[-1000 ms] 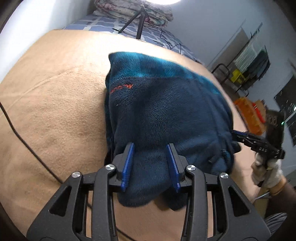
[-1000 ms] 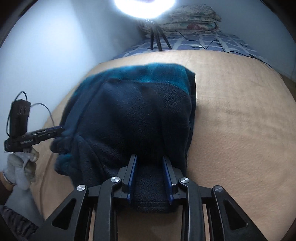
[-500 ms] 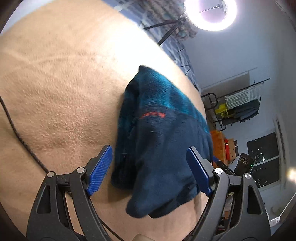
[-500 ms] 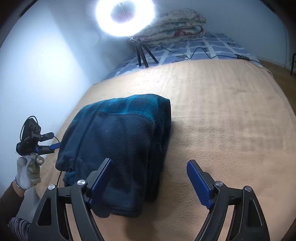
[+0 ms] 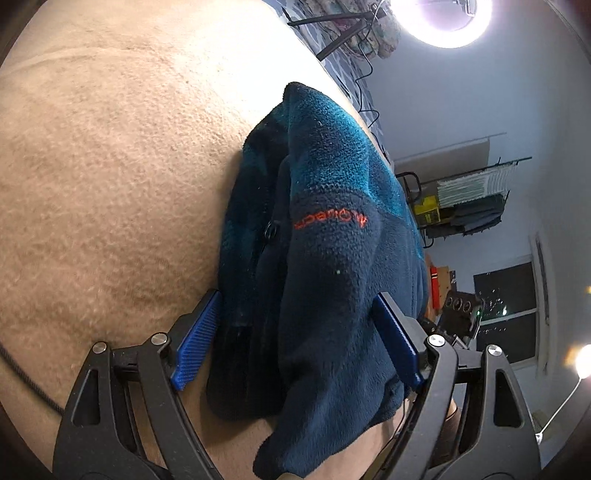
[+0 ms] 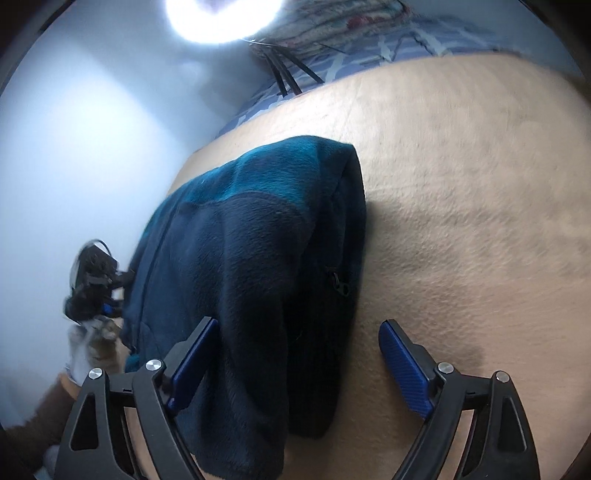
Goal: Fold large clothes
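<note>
Folded fleece jacket (image 5: 332, 266) is lying as a compact bundle on the tan blanket (image 5: 110, 184) covering the bed, teal yoke at the far end, navy body toward the near edge, where a loose flap is hanging slightly past the bundle. The left tongs (image 5: 295, 339) are standing wide apart, straddling the near left part of the bundle; their blue pads are not pressing the fabric, though the right one is sitting close against it. The right tongs (image 6: 299, 358) have just been spreading further; their left pad is lying against the fleece without squeezing, their right pad is over bare blanket. Both tools are therefore gripping nothing. Judged from the layout, the folding is nearly finished, and the tongs are probably placed at the near end for tidying the flap. A ring light (image 6: 221, 18) is glaring beyond the far end.
</note>
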